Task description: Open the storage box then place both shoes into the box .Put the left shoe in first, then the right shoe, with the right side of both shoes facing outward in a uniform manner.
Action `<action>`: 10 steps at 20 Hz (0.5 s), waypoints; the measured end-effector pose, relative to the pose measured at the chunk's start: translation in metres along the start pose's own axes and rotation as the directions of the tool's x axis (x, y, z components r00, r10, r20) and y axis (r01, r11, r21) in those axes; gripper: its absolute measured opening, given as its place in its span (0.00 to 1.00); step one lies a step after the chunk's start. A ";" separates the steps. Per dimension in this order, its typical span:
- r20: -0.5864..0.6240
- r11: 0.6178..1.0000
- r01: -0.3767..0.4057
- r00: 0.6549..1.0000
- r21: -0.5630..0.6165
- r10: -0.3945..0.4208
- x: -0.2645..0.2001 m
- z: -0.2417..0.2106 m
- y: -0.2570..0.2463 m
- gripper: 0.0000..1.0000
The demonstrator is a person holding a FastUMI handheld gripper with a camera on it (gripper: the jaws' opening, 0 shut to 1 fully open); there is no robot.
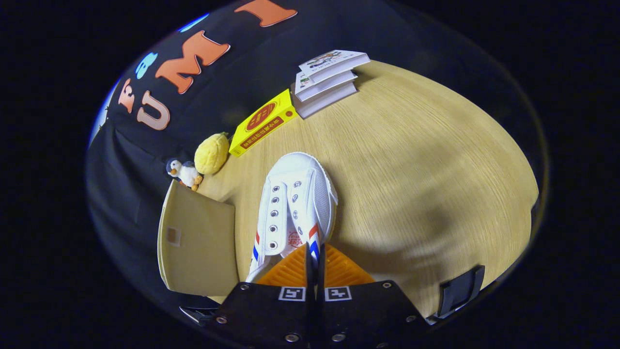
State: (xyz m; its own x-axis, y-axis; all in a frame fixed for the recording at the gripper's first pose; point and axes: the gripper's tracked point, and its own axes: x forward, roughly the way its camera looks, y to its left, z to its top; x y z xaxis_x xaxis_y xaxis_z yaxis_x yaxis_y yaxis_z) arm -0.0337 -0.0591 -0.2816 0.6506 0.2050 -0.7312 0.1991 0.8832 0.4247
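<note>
Tool (314,261) fingers pinching the white shoe's (295,203) collar, toe pointing ahead, open storage box (196,242) just left

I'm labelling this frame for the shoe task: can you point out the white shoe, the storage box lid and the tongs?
white shoe (300,194): gripper view, laced upper, held in the tongs.
storage box lid (198,242): gripper view, flat beige panel beside the shoe.
tongs (315,259): gripper view, midway between the tips, shut on the shoe's side.

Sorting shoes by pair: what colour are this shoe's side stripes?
Red and blue stripes on a white shoe, clearest in the gripper view.
</note>
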 end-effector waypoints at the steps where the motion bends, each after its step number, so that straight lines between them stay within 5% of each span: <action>1: 0.013 1.000 -0.011 1.000 -0.001 0.011 -0.004 0.004 0.011 0.00; 10: 0.118 0.978 -0.125 0.982 -0.166 0.145 -0.063 0.027 0.156 0.00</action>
State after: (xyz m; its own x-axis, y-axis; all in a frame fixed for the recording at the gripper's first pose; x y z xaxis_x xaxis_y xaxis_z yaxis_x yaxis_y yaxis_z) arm -0.0238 0.0541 -0.1545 0.7543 0.2802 -0.5937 -0.0083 0.9084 0.4181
